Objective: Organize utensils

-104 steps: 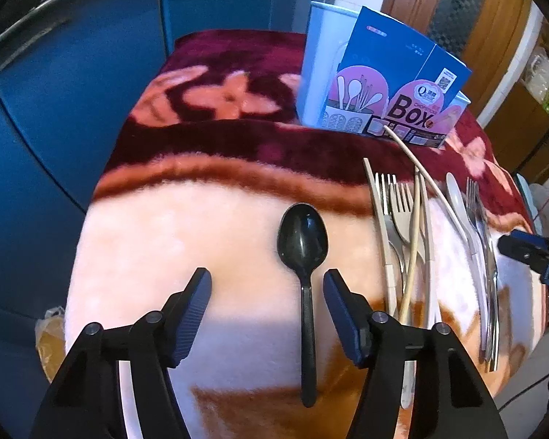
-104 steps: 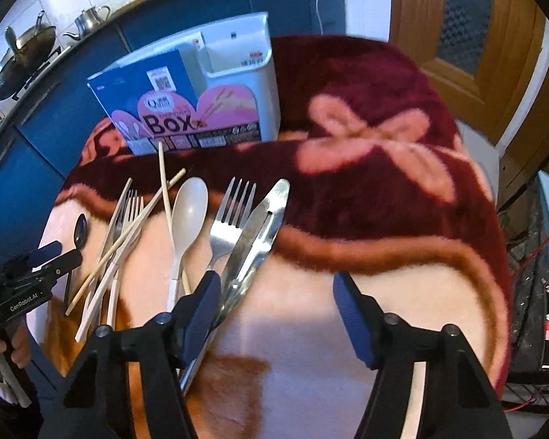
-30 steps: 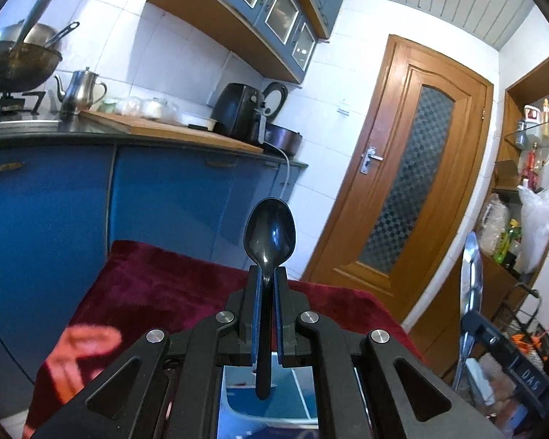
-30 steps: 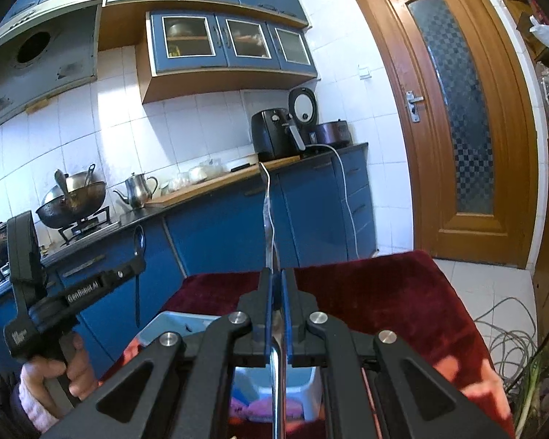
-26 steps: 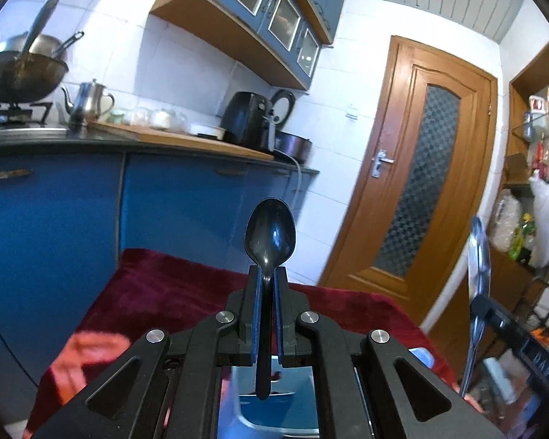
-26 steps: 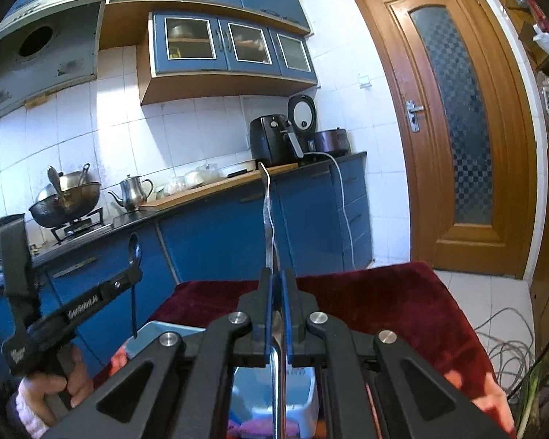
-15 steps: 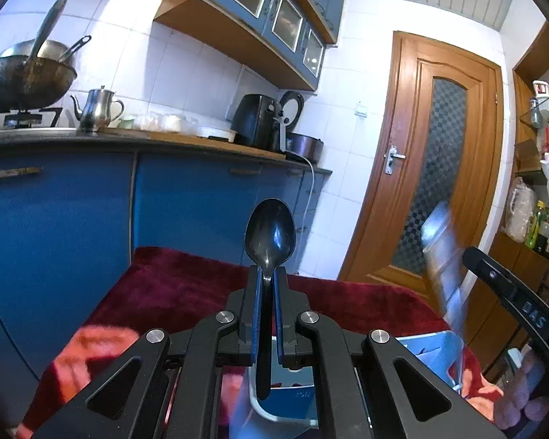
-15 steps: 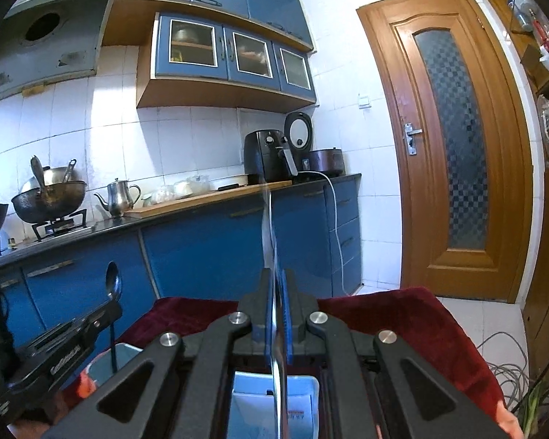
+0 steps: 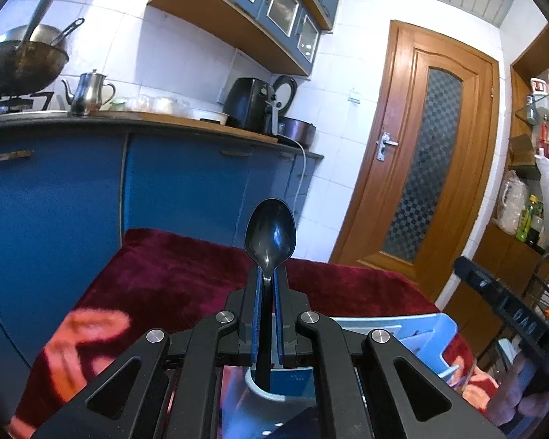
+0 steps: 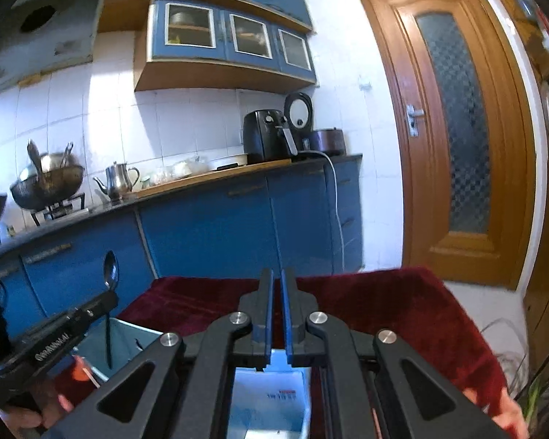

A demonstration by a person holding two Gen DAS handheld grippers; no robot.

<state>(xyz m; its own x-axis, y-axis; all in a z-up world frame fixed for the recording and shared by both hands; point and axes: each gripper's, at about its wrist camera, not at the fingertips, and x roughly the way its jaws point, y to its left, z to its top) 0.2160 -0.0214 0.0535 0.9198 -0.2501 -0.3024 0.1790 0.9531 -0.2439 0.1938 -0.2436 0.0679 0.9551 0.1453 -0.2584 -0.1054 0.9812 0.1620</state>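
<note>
My left gripper (image 9: 268,281) is shut on a black plastic spoon (image 9: 270,236), held upright with the bowl up; its handle tip hangs over the light blue utensil box (image 9: 417,333) just below. The spoon (image 10: 110,278) and left gripper (image 10: 77,320) also show in the right wrist view, above the box's left part (image 10: 128,340). My right gripper (image 10: 277,281) is over the box's white-blue compartment (image 10: 271,398). Its jaws are a narrow gap apart with nothing between them. The knife it held is out of sight.
The box stands on a dark red blanket (image 9: 172,274) with pink flowers over the table. Blue kitchen cabinets (image 10: 208,226) and a counter with a kettle (image 10: 118,179) and wok (image 10: 45,179) lie behind. A wooden door (image 10: 457,135) is at right.
Both grippers lifted their utensils from the blanket and carried them over the box. In the last half second the right gripper let go of the metal knife and its jaws parted slightly.
</note>
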